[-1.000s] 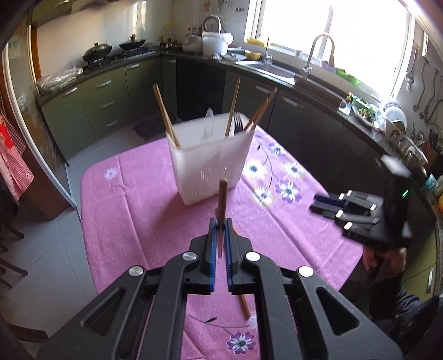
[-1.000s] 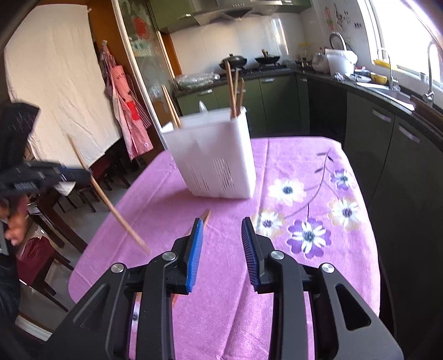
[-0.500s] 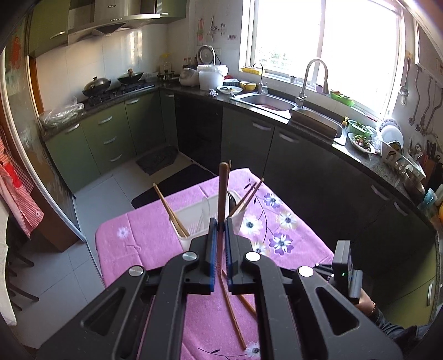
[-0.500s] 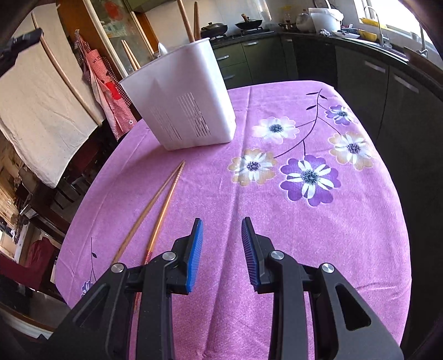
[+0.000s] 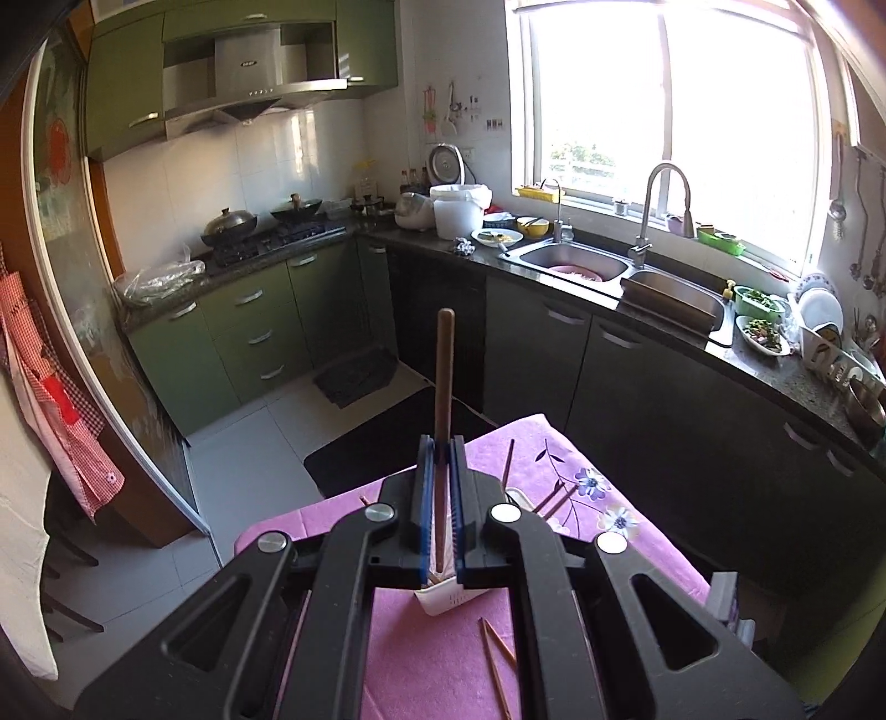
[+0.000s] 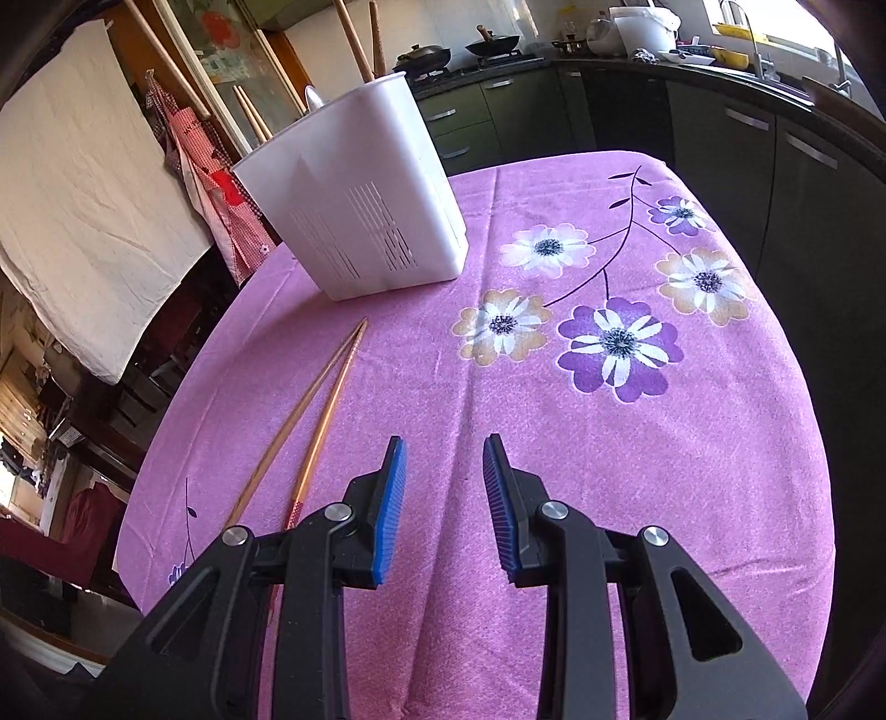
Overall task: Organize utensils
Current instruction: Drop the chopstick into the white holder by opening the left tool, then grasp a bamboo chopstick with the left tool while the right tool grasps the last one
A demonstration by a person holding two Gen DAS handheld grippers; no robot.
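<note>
My left gripper (image 5: pixel 441 451) is shut on a brown wooden chopstick (image 5: pixel 444 382) that stands upright between the blue pads, high above the table. Below it, mostly hidden by the gripper, sits the white utensil holder (image 5: pixel 448 598) with other chopsticks (image 5: pixel 506 462) sticking out. In the right wrist view the same white holder (image 6: pixel 360 194) stands on the pink flowered cloth (image 6: pixel 554 443) with chopsticks (image 6: pixel 354 39) in it. Two loose chopsticks (image 6: pixel 315 415) lie on the cloth, left of my right gripper (image 6: pixel 443 459), which is open and holds nothing, low over the cloth.
Green kitchen cabinets (image 5: pixel 249 332), a stove with pans (image 5: pixel 260 227) and a sink (image 5: pixel 576 263) under the window ring the table. Two more chopsticks (image 5: pixel 498 653) lie on the cloth near the holder. A red apron (image 6: pixel 216 183) and white cloth (image 6: pixel 83 221) hang left.
My left gripper has risen well above the table with the chopstick, so the holder now lies beneath it. My right gripper has sunk toward the cloth near the two loose chopsticks.
</note>
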